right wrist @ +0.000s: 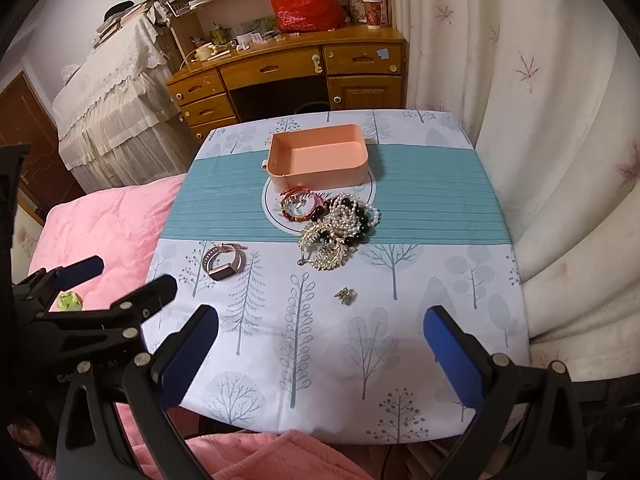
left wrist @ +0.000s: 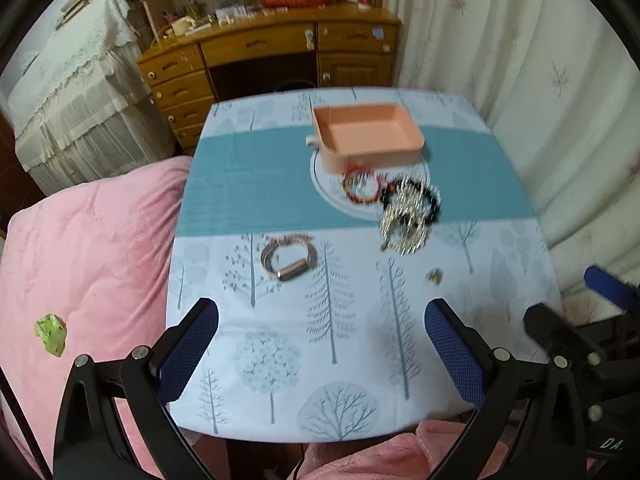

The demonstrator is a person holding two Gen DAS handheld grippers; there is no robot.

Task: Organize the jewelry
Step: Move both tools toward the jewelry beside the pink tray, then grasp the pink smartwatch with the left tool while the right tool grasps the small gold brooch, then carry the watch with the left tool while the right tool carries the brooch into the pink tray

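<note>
Two claws of mine hang spread and empty over the near edge of the tabletop [right wrist: 400,344], its cloth printed with pale trees. Ahead of my right claw [right wrist: 320,344] lies a small gold brooch [right wrist: 343,295]; beyond it a tangled heap of pearl, silver and dark bead strands [right wrist: 340,228], a red beaded bracelet [right wrist: 300,204], then the smooth, rectangular peach plastic tray [right wrist: 316,170]. Ahead and slightly left of my left claw [left wrist: 322,344] sits a rose-gold watch [left wrist: 289,260].
</note>
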